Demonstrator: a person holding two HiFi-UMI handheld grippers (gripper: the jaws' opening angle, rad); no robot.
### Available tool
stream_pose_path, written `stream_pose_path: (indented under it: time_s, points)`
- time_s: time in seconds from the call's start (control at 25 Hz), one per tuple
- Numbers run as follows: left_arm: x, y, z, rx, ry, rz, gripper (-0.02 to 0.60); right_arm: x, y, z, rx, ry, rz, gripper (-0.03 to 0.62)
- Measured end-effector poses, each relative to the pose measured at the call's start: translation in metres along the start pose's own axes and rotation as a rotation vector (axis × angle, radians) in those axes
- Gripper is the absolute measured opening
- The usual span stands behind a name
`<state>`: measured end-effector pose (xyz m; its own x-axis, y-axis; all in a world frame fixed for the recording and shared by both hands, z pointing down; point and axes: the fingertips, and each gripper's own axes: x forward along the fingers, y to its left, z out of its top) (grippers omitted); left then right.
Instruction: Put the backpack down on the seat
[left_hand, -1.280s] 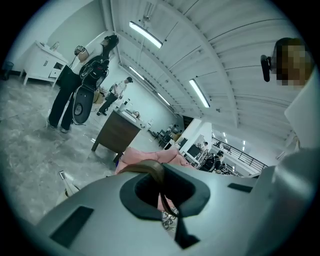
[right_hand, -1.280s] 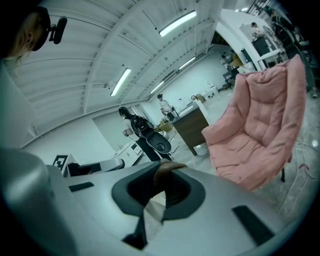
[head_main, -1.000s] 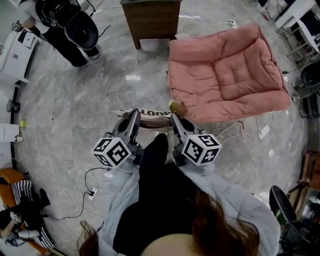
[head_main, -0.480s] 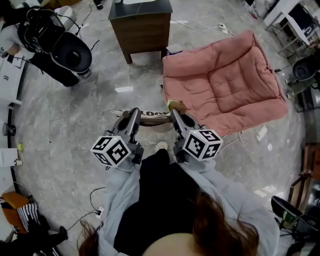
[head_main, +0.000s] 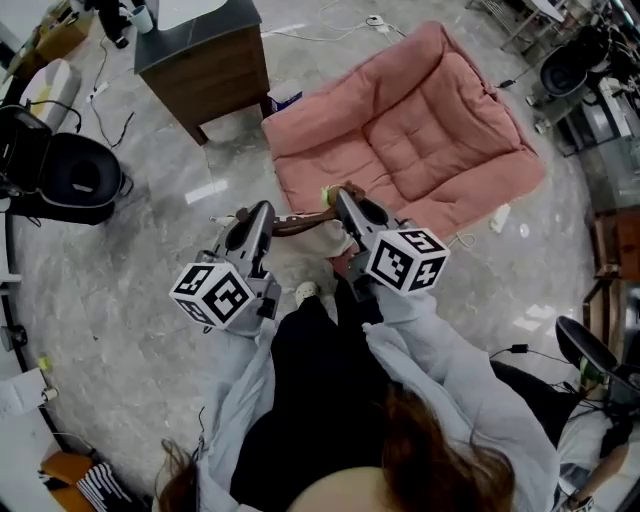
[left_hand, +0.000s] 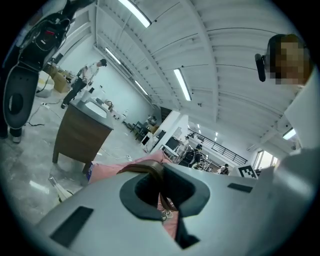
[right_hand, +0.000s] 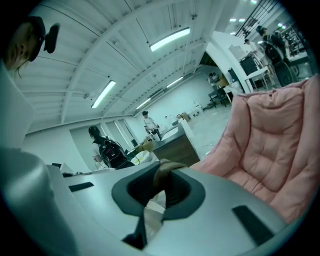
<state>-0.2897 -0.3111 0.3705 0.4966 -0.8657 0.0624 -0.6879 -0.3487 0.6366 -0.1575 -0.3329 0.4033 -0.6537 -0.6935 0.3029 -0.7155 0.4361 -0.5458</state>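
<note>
As left gripper (head_main: 258, 214) and right gripper (head_main: 340, 198) jaws clamp its brown strap (head_main: 296, 224) | backpack (head_main: 326, 240): cream, hanging

Grey marble floor (head_main: 120, 300) carries pink cushioned seat (head_main: 420, 130), brown wooden cabinet (head_main: 215, 75), white power strip (head_main: 500, 218) beside seat.

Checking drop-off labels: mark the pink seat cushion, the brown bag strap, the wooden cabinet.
pink seat cushion (head_main: 420, 140): head view, middle of the quilted seat panel.
brown bag strap (left_hand: 150, 170): left gripper view, top of its bend.
wooden cabinet (head_main: 220, 80): head view, its brown side face.
</note>
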Motion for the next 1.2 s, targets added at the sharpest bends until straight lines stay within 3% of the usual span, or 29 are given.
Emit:
stream_pose_path:
  time_s: [0.16,0.44,0.72,0.84,1.04,1.2]
  points:
    - [0.052,-0.02,-0.005,0.004,0.02,-0.038,0.014,-0.005,-0.043,0.032,0.011,-0.011,-0.016,0.025]
    - [0.14,-0.037,-0.015,0.003,0.048,-0.033,0.014,0.005,-0.115,0.086,0.022,-0.001,-0.005,0.025]
    - [0.228,-0.04,-0.029,-0.022,0.05,0.01,0.014,0.025,-0.189,0.137,0.04,0.035,0.018,0.025]
    - [0.253,-0.044,-0.033,-0.013,0.034,0.025,0.014,0.028,-0.209,0.154,-0.004,0.024,0.032,0.025]
    - [0.252,-0.036,-0.066,-0.048,0.066,0.046,0.014,0.023,-0.224,0.132,-0.049,0.071,0.061,0.025]
    - [0.235,-0.024,-0.131,-0.134,0.172,0.094,0.014,-0.001,-0.25,0.074,0.092,0.142,0.011,0.025]
